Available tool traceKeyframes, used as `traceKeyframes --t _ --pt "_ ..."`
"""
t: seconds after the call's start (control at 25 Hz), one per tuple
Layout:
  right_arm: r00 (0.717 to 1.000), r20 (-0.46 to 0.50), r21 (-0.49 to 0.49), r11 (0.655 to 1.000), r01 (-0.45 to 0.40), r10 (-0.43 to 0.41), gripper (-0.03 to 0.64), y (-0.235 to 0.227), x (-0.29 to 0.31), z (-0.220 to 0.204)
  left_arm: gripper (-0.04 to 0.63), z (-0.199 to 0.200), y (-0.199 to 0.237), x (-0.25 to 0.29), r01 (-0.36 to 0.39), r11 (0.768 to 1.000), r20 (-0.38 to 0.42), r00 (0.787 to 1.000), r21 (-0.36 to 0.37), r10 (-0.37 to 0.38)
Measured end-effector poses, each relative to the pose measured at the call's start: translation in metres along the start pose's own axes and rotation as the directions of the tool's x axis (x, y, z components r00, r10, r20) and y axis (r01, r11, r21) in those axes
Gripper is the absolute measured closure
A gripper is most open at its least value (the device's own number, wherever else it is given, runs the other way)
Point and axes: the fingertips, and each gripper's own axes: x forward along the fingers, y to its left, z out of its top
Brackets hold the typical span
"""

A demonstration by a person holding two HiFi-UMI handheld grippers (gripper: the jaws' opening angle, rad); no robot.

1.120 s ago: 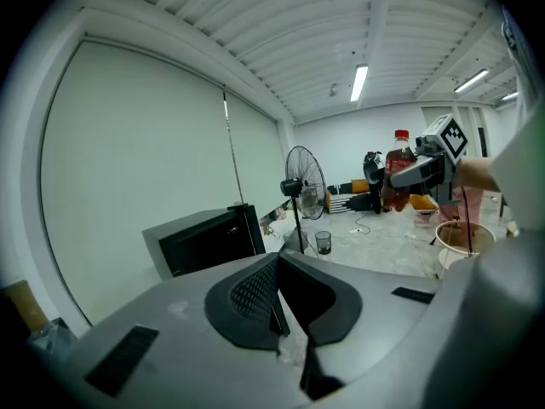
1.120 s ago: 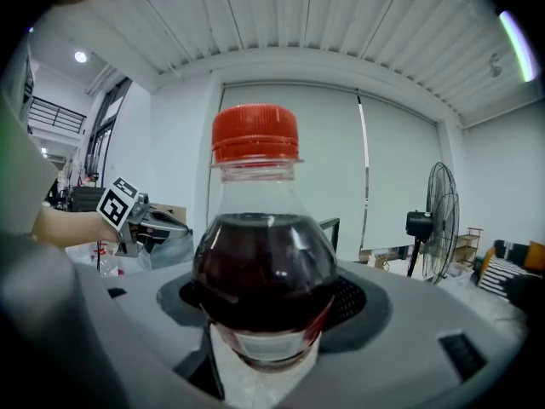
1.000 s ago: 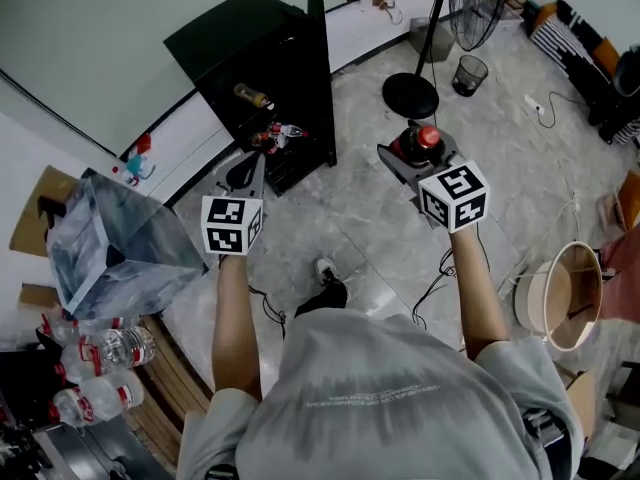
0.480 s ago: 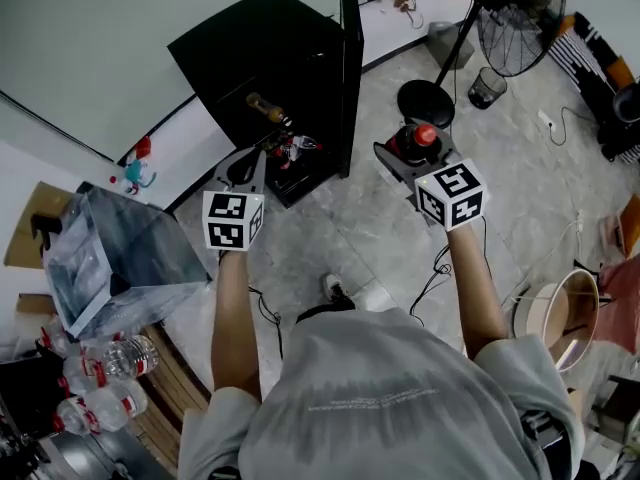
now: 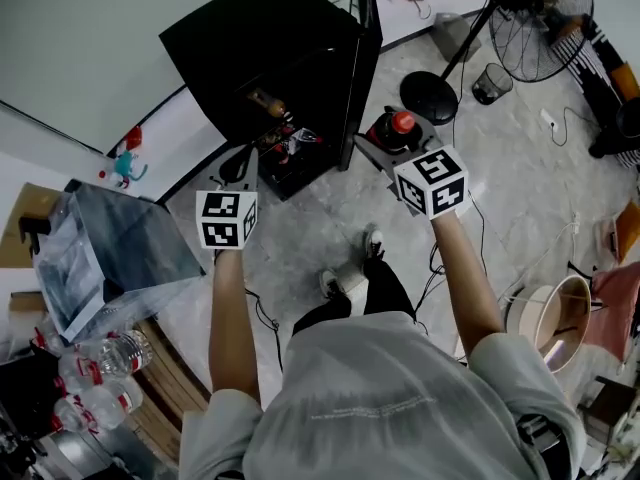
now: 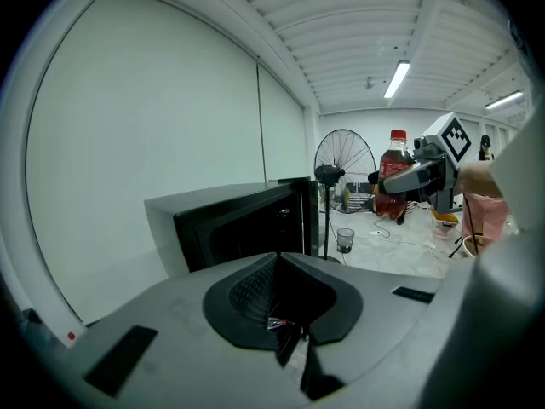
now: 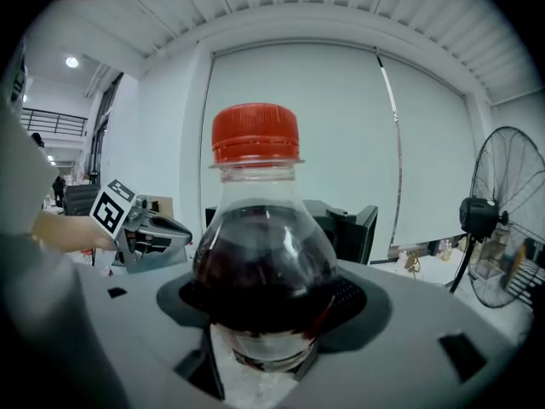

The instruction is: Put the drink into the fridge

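A dark cola bottle (image 7: 255, 262) with a red cap (image 5: 402, 122) stands upright in my right gripper (image 5: 385, 143), which is shut on it just right of the fridge's open door (image 5: 368, 48). The small black fridge (image 5: 265, 43) stands on the floor against the wall, its front open, with a bottle (image 5: 268, 102) and colourful items (image 5: 290, 143) on its shelves. My left gripper (image 5: 243, 168) hangs in front of the fridge's opening, its jaws shut with nothing in them. From the left gripper view, the fridge (image 6: 247, 220) lies ahead and the cola bottle (image 6: 394, 170) to the right.
A standing fan (image 5: 530, 8) with a round base (image 5: 432, 96) and a small bin (image 5: 492, 83) are right of the fridge. A clear plastic bag (image 5: 110, 258) and several water bottles (image 5: 100, 368) lie at the left. Cables cross the marble floor (image 5: 520, 198). My feet (image 5: 350, 268) are below.
I have stepped closer to the fridge. My right gripper with the cola bottle has moved left, nearer the open door. The left gripper keeps its place before the opening.
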Motion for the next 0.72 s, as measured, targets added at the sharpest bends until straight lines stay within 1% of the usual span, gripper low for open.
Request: traceKeyframes --t 0.2,0.4,0.56,0.72 --pt "0.998 -0.049 -0.036 0.998 -0.05 0.049 0.304 -0.006 0.033 -0.022 0.578 -0.021 0.003 0.02 -0.007 0.999 -0.033 0.999 -0.031 0.006" --pt "0.994 -0.066 -0.015 0.996 -0.089 0.088 0.304 -0.02 0.068 -0.045 0.578 -0.034 -0.001 0.045 -0.008 1.0 -0.053 0.999 -0.029 0.007" --pt "0.991 -0.065 -0.014 0.993 -0.116 0.115 0.304 -0.033 0.111 -0.06 0.578 -0.043 0.007 0.07 -0.045 0.999 -0.054 0.998 -0.029 0.044" --pt "0.99 -0.076 0.005 0.992 -0.122 0.122 0.304 -0.043 0.16 -0.08 0.578 -0.057 0.017 0.092 -0.074 0.996 -0.054 0.996 -0.052 0.071"
